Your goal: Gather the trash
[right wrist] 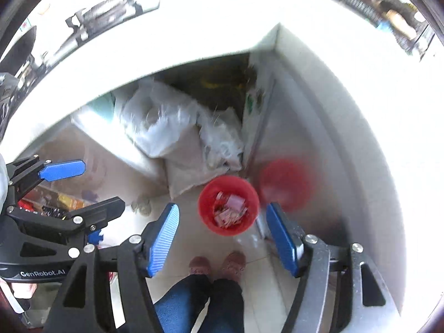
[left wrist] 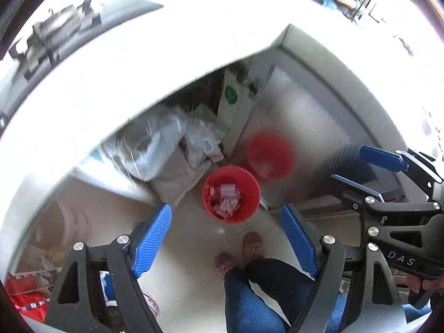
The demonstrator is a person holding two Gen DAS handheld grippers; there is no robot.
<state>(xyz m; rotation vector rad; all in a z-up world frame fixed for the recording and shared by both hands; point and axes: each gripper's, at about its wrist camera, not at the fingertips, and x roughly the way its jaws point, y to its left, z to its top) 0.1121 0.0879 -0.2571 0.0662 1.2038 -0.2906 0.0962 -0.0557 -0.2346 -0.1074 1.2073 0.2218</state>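
A red bin (left wrist: 231, 194) (right wrist: 229, 205) stands on the tiled floor far below, holding pink and white scraps of trash (left wrist: 226, 198) (right wrist: 230, 208). My left gripper (left wrist: 226, 238) hangs high above it, its blue pads wide apart with nothing between them. My right gripper (right wrist: 223, 238) is also open and empty above the bin. Each gripper shows in the other's view: the right gripper (left wrist: 360, 170) at the right edge, the left gripper (right wrist: 91, 188) at the left edge, both with fingers spread.
A white counter (left wrist: 166, 55) juts over the floor, with a stove (left wrist: 55, 33) on it. Plastic bags (left wrist: 155, 144) are piled under it. A steel cabinet door (left wrist: 305, 127) beside the bin mirrors it in red. A person's slippered feet (left wrist: 252, 245) stand just before the bin.
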